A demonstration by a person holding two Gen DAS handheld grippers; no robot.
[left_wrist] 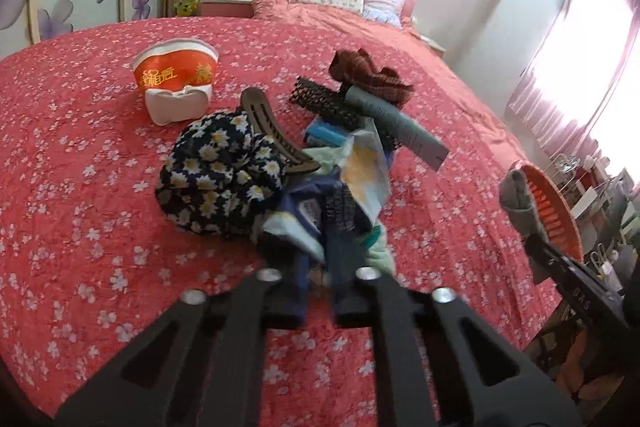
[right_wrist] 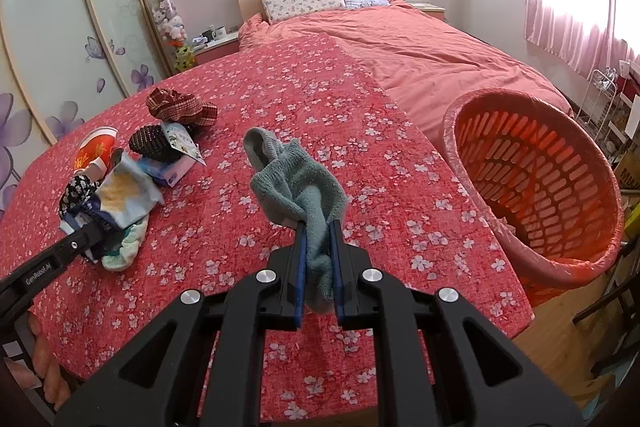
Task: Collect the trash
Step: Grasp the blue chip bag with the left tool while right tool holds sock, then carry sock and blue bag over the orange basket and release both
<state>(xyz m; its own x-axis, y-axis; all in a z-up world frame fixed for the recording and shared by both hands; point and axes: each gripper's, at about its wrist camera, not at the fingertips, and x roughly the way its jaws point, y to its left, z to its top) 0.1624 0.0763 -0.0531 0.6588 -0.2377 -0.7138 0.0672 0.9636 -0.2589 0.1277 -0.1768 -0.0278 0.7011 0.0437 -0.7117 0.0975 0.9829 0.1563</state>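
Wrappers (left_wrist: 362, 167) pile mid-bed under the left gripper (left_wrist: 318, 283), clamped on one, while the right gripper (right_wrist: 318, 267) pinches a sock (right_wrist: 298, 187); lift slowly toward the basket (right_wrist: 536, 187), avoiding snags.

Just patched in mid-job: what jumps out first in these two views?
The right tongs are clamped on a grey-green sock held up over the floral red bedspread. To their right an orange slotted basket stands by the bed's edge. On the left, the left tongs are shut in a heap of wrappers and cloth.
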